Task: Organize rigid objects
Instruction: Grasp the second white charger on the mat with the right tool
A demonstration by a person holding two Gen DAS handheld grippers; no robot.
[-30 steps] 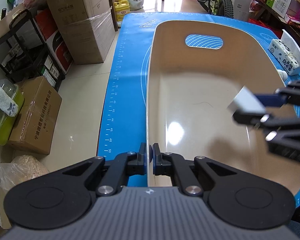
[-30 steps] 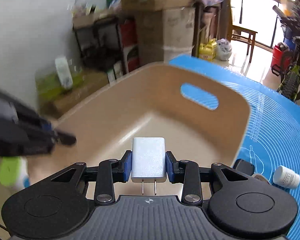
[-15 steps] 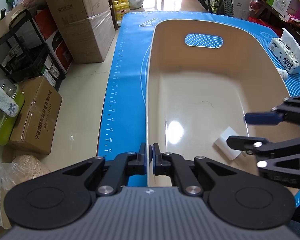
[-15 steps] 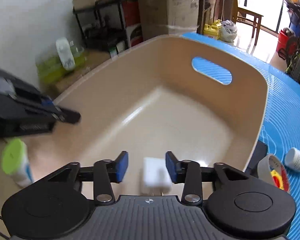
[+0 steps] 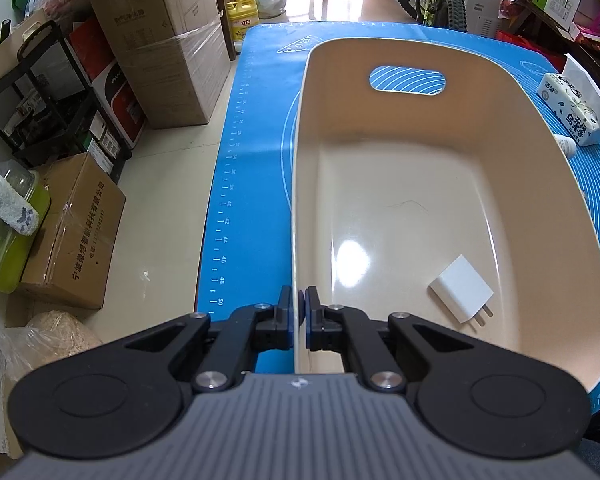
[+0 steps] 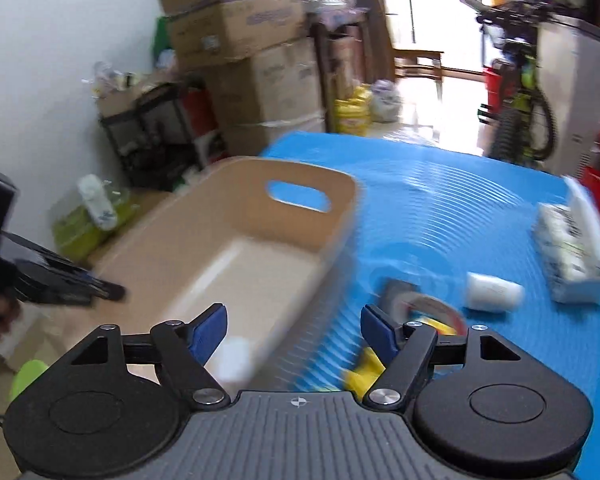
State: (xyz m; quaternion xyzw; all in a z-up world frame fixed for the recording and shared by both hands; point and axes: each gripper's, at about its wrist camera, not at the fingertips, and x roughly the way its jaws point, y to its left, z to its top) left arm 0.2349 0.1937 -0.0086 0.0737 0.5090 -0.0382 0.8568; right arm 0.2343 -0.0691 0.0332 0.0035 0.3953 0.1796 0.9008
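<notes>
- Left gripper (image 5: 299,306) clamped on the bin (image 5: 548,128) rim at the near wall; best to keep that pinch firm so nothing slides.
- Right gripper (image 6: 294,330) spread wide, holding nothing, up over the mat (image 6: 460,208).
- Charger (image 5: 461,294) lying flat on the bin floor, near corner.
- Next up probably the bottle (image 6: 495,291) or tape roll (image 6: 432,312): square up, drop straight down, no rushing while blurry.

The bin (image 5: 500,128) is a plain glossy beige; inside it lies a white charger (image 5: 460,294). Under the bin, the mat (image 5: 256,128) is bright blue with thin white ruler ticks and curved lines. Beside the bin, a white bottle (image 6: 494,292). Both grippers are black with blue pads (image 6: 210,330).
</notes>
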